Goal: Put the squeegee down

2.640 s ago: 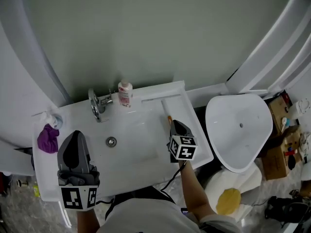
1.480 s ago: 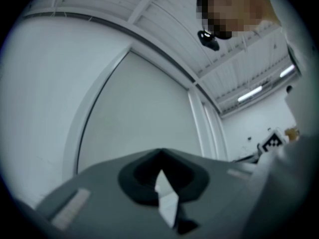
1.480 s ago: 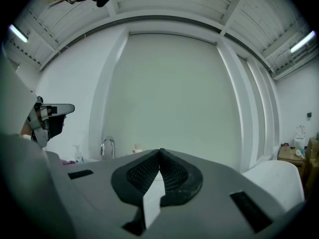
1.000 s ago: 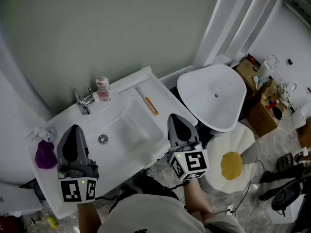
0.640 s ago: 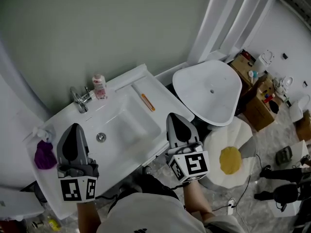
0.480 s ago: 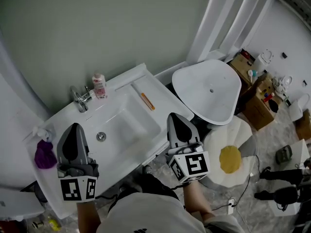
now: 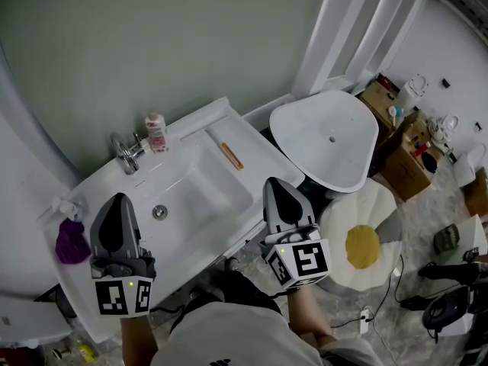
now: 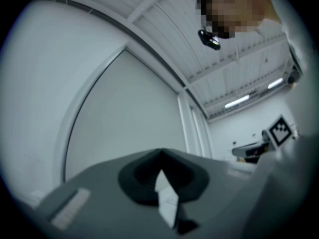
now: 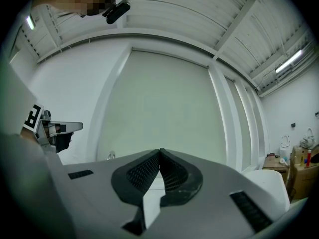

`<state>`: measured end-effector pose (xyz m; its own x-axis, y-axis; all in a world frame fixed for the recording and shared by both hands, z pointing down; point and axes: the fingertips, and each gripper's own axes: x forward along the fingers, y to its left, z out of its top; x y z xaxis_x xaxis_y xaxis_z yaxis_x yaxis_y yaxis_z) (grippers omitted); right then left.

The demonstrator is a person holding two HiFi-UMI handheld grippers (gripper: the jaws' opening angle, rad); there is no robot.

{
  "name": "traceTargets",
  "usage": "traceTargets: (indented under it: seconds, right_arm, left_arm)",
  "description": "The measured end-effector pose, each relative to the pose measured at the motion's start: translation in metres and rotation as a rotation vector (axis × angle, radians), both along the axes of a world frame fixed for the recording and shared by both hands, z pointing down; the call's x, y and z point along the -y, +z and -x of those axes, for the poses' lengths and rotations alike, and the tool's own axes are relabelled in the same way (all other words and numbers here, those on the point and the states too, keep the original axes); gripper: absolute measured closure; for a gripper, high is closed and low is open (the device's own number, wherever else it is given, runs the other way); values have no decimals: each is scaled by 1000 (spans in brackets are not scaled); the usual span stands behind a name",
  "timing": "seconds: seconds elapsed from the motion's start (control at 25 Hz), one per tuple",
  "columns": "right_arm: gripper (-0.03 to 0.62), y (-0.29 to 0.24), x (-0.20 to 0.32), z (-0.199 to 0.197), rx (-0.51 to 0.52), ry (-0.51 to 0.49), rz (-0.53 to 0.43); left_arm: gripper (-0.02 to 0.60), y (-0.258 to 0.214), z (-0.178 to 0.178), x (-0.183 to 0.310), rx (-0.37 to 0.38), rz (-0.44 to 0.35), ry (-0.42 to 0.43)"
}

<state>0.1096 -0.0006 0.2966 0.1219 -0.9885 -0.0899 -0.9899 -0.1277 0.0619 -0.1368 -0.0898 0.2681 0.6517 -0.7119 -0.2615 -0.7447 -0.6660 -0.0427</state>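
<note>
The right gripper [image 9: 159, 152] has its ribbed jaws pressed together with nothing between them. The left gripper [image 8: 159, 156] is the same, its jaws met at the tip and empty. In the head view both are held out in front of the person, the left over the near left part of the white sink [image 7: 198, 204] and the right off its near right corner.

The squeegee [image 7: 232, 156] lies flat on the ledge at the sink's right side, well apart from both grippers, so the task looks done. Only a slim orange length shows plainly; any blade is too small, or too pale against the white ledge, to make out.

It is probably light, with a stiff plastic handle and a softer, bendy edge. The handle could be slick if wet. The orange handle's middle would be the place to pinch it, across its narrow width and clear of the blade.

Only the head view shows the squeegee, along with the faucet [image 7: 126, 152], the bottle [image 7: 156, 132] beside it and the purple cloth [image 7: 72, 242] at the sink's left end. Both gripper views look over all this at the pale green wall [image 9: 164, 108] and the ribbed ceiling [image 9: 199, 19]. The right gripper view adds the left gripper's marker cube [image 9: 34, 117] at its left edge, and stacked boxes [image 9: 299, 166] far right
</note>
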Motion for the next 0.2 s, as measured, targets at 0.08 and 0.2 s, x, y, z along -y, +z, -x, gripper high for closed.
traceTargets:
  seconds: [0.08,0.2]
  right_arm:
    - [592,-1,0,0,-2,2,-3]
    - [592,-1,2,-1,-1,3,-3]
  left_arm:
    - [574,1,0,1,0,2,-1]
    - [573,1,0,3,0,6,-3]
